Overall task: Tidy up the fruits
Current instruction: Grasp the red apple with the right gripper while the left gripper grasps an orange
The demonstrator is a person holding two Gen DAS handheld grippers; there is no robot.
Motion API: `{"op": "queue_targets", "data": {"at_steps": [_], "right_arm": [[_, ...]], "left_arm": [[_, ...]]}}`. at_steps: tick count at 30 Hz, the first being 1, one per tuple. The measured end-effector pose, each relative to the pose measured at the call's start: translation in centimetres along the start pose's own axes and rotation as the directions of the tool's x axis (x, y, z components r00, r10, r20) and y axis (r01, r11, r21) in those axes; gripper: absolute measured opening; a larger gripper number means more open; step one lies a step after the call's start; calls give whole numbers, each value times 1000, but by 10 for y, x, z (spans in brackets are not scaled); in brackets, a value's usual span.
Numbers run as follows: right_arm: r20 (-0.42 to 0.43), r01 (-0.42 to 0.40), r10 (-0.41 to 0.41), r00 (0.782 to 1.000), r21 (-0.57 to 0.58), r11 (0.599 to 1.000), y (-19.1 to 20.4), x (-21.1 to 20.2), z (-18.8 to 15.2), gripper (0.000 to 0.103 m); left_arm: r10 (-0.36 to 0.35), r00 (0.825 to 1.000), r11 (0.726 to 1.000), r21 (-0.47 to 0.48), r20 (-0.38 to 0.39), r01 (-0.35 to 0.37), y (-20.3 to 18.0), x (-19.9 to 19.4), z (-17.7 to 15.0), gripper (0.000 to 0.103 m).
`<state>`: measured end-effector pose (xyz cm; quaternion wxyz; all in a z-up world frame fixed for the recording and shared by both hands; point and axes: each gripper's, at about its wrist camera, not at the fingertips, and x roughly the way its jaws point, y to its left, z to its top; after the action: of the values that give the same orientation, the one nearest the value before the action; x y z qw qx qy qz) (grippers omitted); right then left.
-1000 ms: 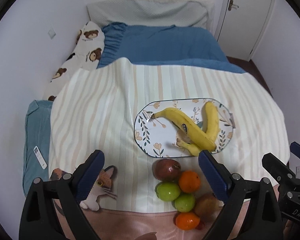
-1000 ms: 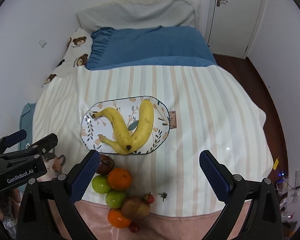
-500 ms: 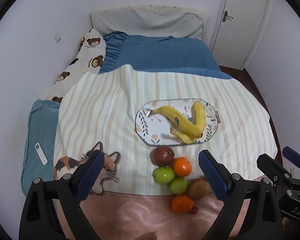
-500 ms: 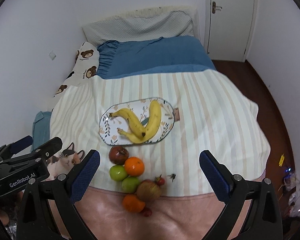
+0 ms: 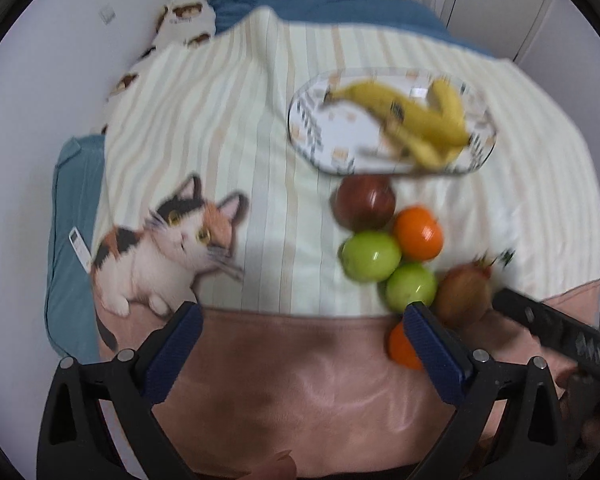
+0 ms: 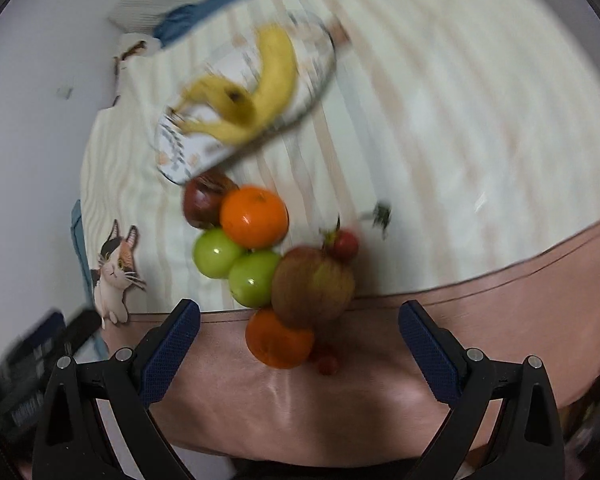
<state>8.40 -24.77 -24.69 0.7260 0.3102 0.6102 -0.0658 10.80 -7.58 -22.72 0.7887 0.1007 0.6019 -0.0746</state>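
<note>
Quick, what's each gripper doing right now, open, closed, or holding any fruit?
Left gripper: jaws opening wide, nothing between them.
Right gripper: open, holding nothing; orange and brownish apple lie between its fingers, untouched.

The bed [image 5: 228, 128] carried an oval plate [image 5: 320, 136]; just beside the plate lay apples [image 5: 370, 256], oranges [image 5: 418, 234] and a remote [image 5: 80, 248] well apart.
</note>
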Motion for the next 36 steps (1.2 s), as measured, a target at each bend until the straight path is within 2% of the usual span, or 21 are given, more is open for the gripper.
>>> {"op": "queue_targets", "data": {"at_steps": [5, 7, 9, 10, 13, 19, 24, 25, 27, 32, 34, 36], "right_arm": [[-90, -40, 53, 995, 144, 989, -15, 60, 1, 93], [-117, -46, 68, 991, 183, 982, -17, 78, 2, 81], [-112, -56, 82, 990, 223, 973, -20, 88, 1, 77], [-104, -51, 76, 992, 231, 972, -21, 88, 1, 70], [-97, -52, 73, 993, 204, 978, -21, 83, -1, 69], [-58, 73, -69, 996, 67, 995, -26, 47, -16, 69], [-43, 145, -143, 989, 35, 989, -47, 23, -26, 69], [-45, 149, -148, 988, 36, 988, -50, 22, -27, 69], [-46, 152, -150, 988, 34, 988, -54, 20, -29, 69], [-39, 174, -173, 984, 2, 985, -52, 20, -33, 70], [-46, 170, -170, 984, -15, 985, -50, 21, -35, 69], [-52, 176, -178, 983, -50, 983, -44, 23, -39, 69]], "left_arm": [[-2, 994, 1000, 11, -107, 3, -3, 30, -14, 103], [-17, 990, 1000, 17, -138, 19, -7, 40, -19, 103], [-35, 985, 999, 21, -170, 39, -11, 49, -23, 103], [-48, 981, 998, 24, -188, 53, -14, 54, -26, 103], [-81, 970, 995, 36, -229, 91, -24, 63, -32, 103], [-143, 948, 975, 126, -284, 185, -59, 78, -42, 102], [-139, 935, 949, 228, -326, 220, -100, 99, -46, 102], [-131, 934, 942, 251, -332, 221, -108, 104, -46, 99], [-107, 940, 933, 294, -325, 208, -122, 113, -48, 64], [-112, 945, 937, 285, -308, 204, -119, 111, -54, 63], [-89, 955, 942, 288, -284, 173, -110, 101, -55, 63], [-72, 957, 948, 278, -282, 153, -90, 90, -56, 63]]}}
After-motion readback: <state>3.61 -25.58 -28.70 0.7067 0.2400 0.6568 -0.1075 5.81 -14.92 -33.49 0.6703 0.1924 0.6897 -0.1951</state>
